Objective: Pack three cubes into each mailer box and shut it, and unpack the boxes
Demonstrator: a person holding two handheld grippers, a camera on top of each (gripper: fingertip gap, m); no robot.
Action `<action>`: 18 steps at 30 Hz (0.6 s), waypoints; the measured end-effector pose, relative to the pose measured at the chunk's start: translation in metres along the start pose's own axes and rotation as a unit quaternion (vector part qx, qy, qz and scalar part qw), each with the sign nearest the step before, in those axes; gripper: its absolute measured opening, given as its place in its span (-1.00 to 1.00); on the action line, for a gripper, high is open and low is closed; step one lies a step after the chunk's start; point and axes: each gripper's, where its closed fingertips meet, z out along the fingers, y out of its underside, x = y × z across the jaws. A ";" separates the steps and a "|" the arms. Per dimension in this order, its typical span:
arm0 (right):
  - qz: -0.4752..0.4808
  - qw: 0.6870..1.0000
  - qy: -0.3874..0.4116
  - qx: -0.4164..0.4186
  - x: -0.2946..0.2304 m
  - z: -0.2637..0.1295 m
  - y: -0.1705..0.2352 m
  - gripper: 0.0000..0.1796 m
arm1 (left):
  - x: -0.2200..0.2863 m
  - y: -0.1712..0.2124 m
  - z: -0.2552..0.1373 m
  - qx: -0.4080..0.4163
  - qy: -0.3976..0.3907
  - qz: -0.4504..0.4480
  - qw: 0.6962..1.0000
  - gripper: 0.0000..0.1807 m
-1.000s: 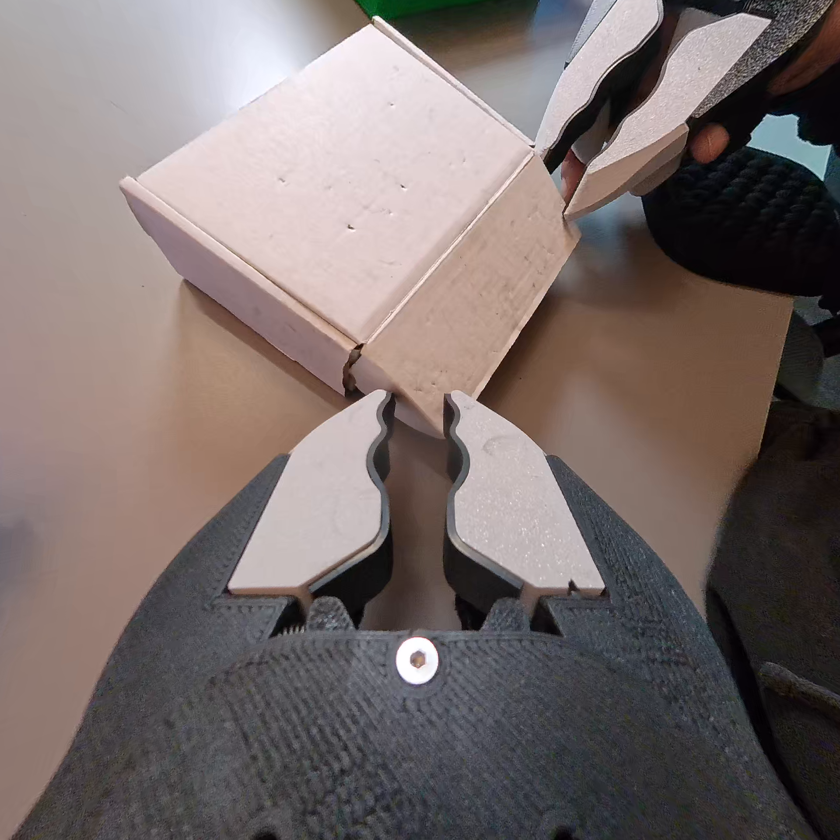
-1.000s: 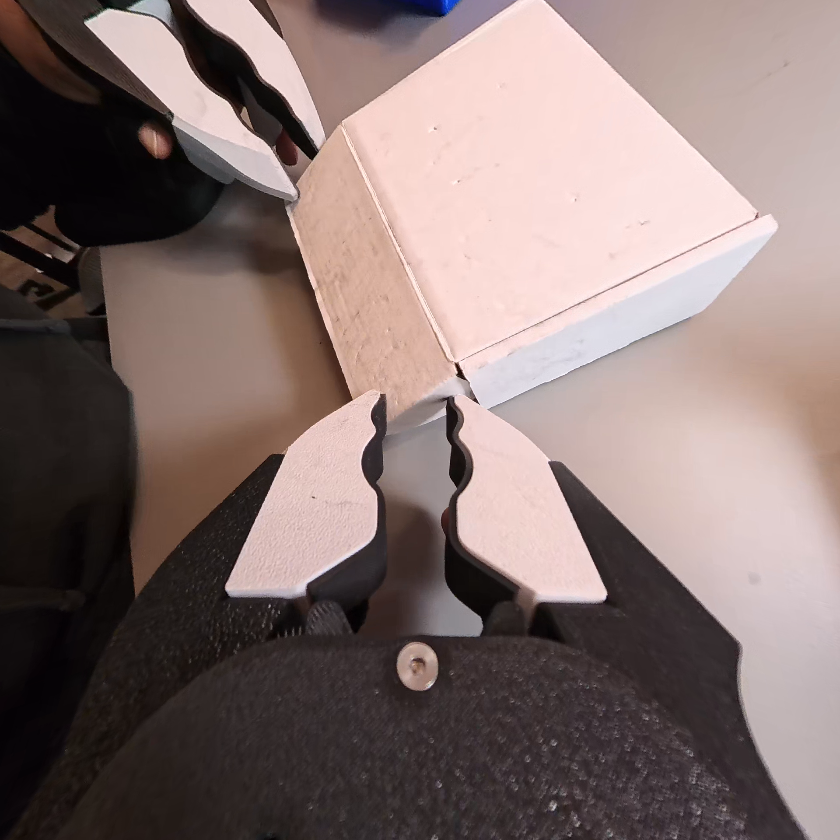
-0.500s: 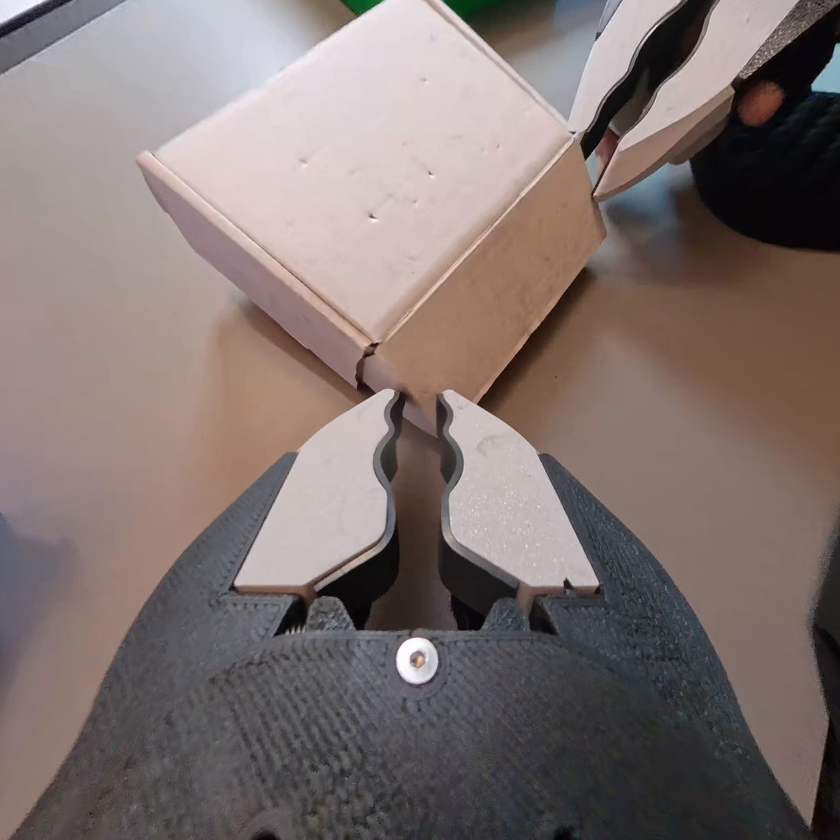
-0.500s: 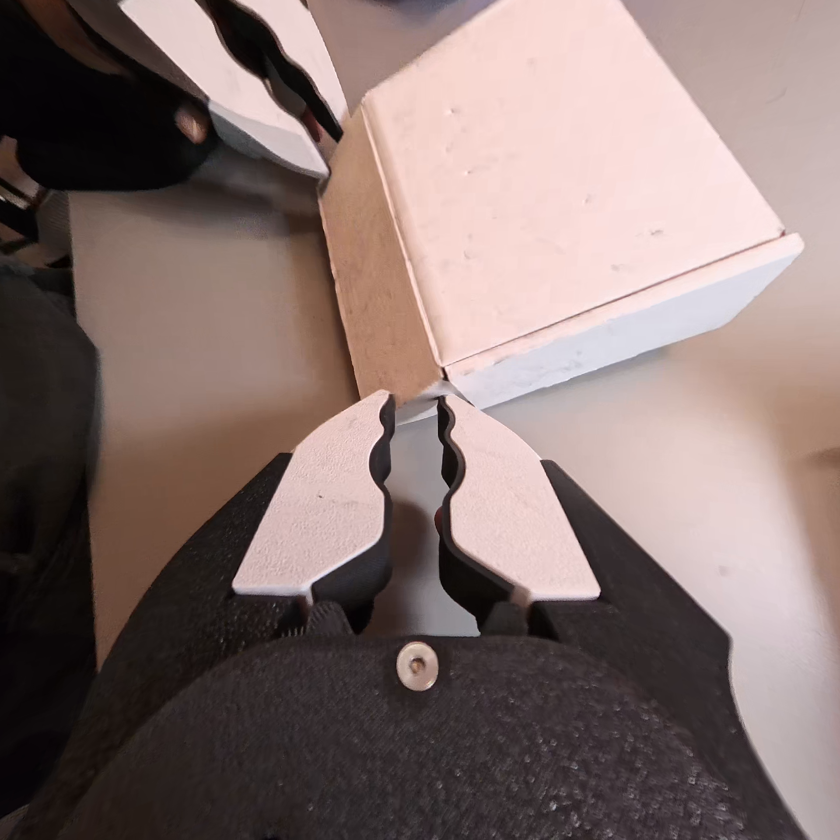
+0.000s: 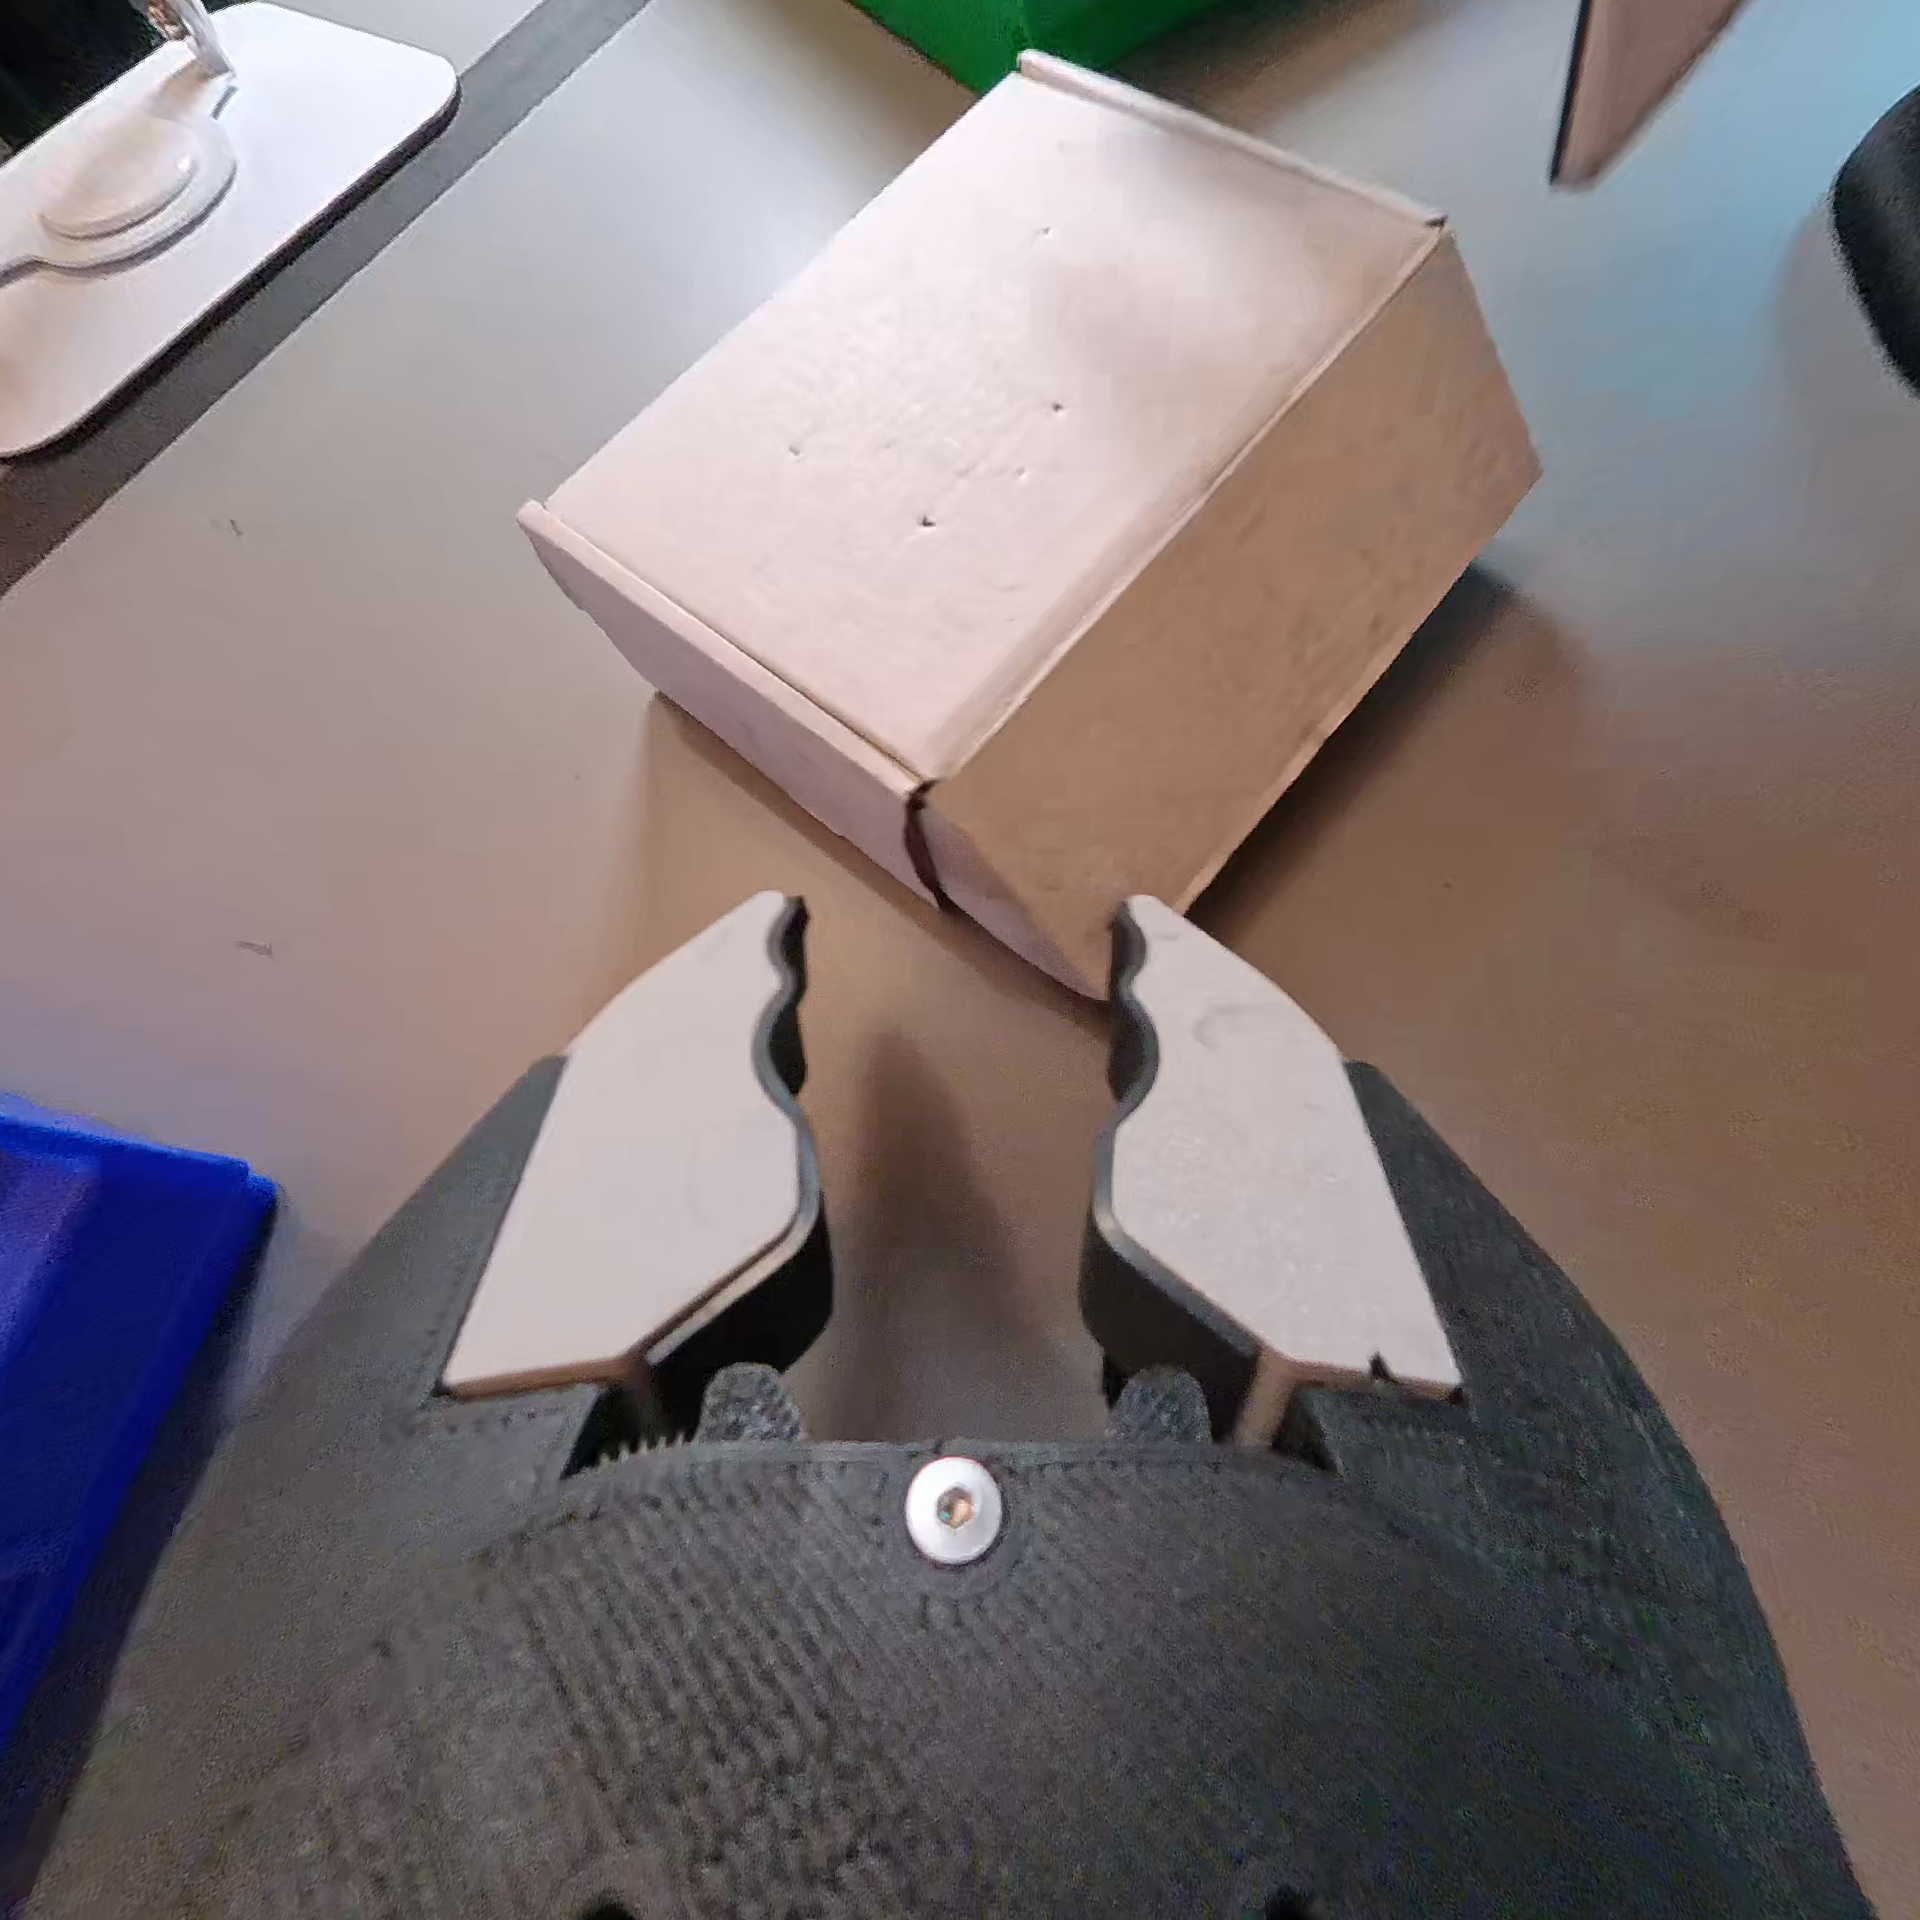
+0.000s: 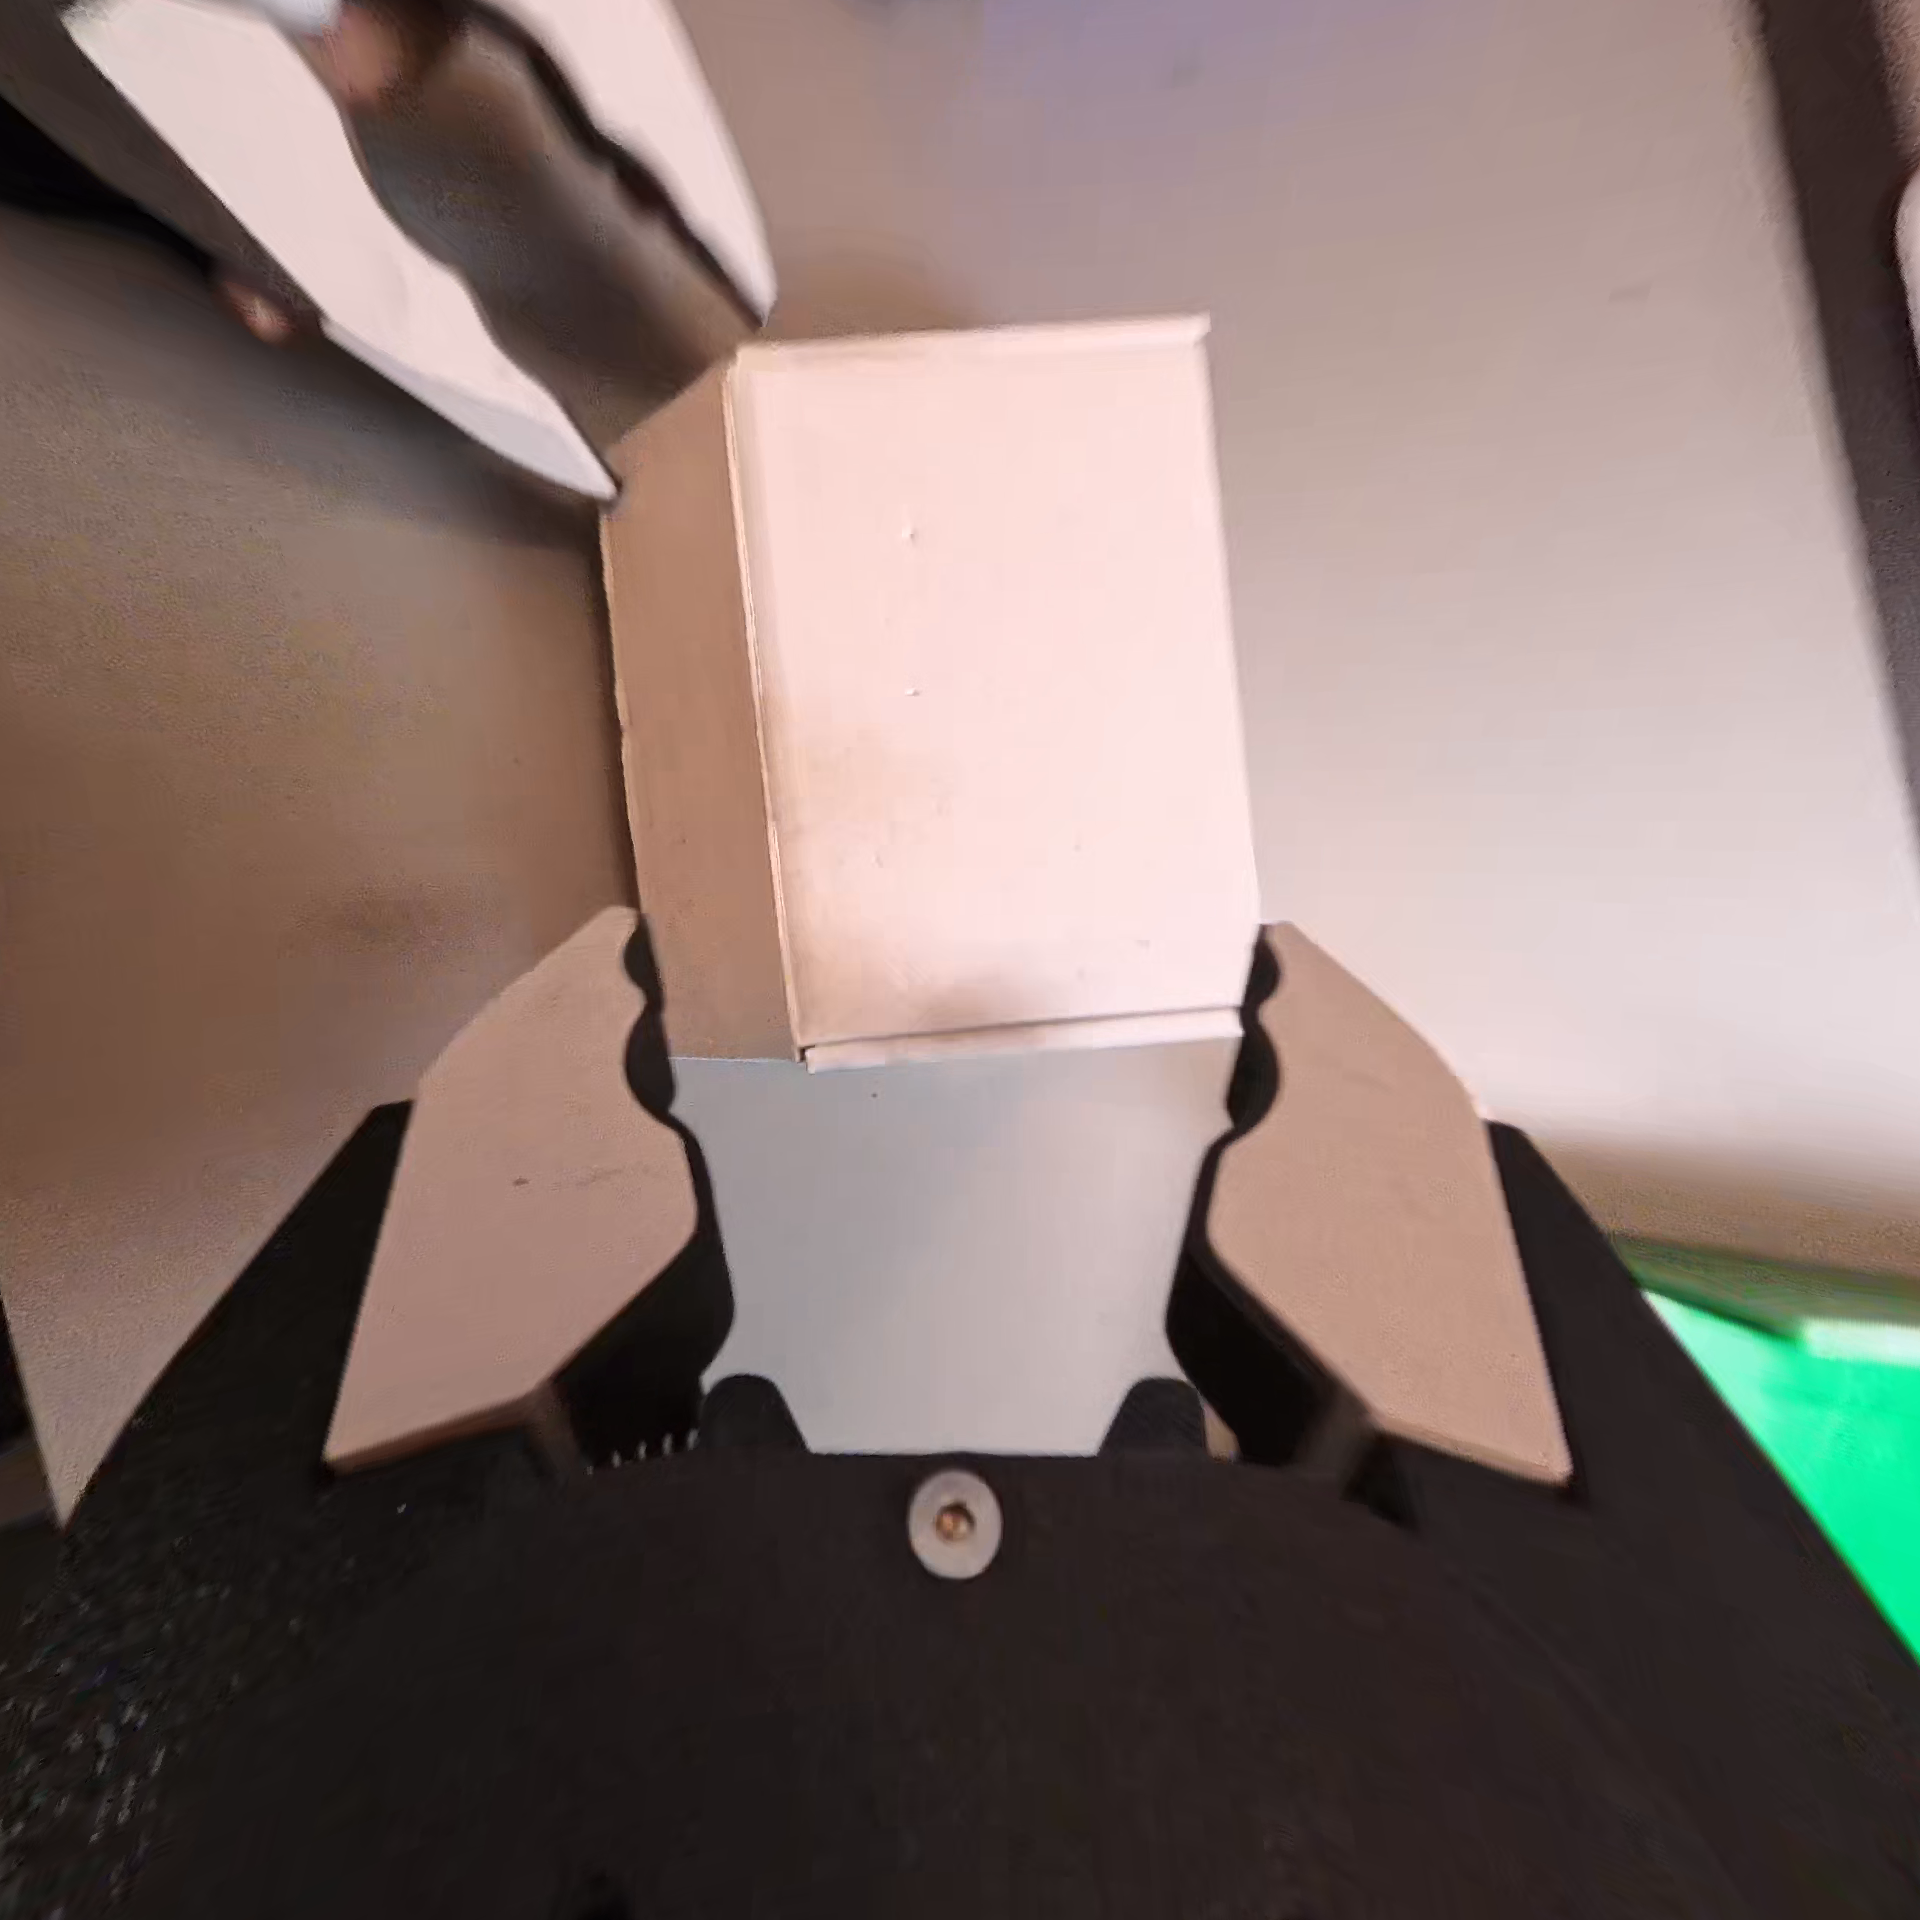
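A closed white cardboard mailer box [image 5: 987, 499] lies on the brown table. My left gripper [image 5: 956, 935] is open and empty, with its right fingertip next to the box's near corner. In the right wrist view the box [image 6: 987, 675] runs away from the camera. My right gripper [image 6: 951, 940] is wide open, and its fingertips straddle the near end of the box. I cannot tell whether they touch it. The left gripper [image 6: 681, 395] also shows at the box's far left corner. One finger of the right gripper [image 5: 1621, 83] shows at the top right. No cubes are in view.
A blue bin [image 5: 104, 1299] stands at the lower left and a green bin [image 5: 1039, 31] behind the box; the green bin also shows in the right wrist view [image 6: 1818, 1455]. A white monitor base [image 5: 156, 208] sits at the far left. Bare table [image 5: 312, 779] lies left of the box.
Both grippers were nearly shut at the box's two corners and have opened. The left one has pulled back. The right one has swung round to straddle the box's end.
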 end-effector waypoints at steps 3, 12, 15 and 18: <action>-0.046 0.994 -0.012 -0.098 0.000 0.029 0.006 0.34 | -0.004 -0.002 0.006 -0.005 0.013 0.014 1.000 -0.15; -0.106 0.984 0.016 -0.141 0.023 0.047 0.016 0.35 | -0.004 -0.008 0.032 -0.040 0.093 0.057 0.993 0.05; -0.123 0.983 0.030 -0.134 0.028 0.050 0.016 0.32 | -0.004 -0.009 0.036 -0.033 0.085 0.074 0.993 -0.06; -0.132 0.984 0.037 -0.119 0.032 0.051 0.015 0.26 | -0.008 -0.009 0.039 -0.018 0.060 0.086 0.994 -0.17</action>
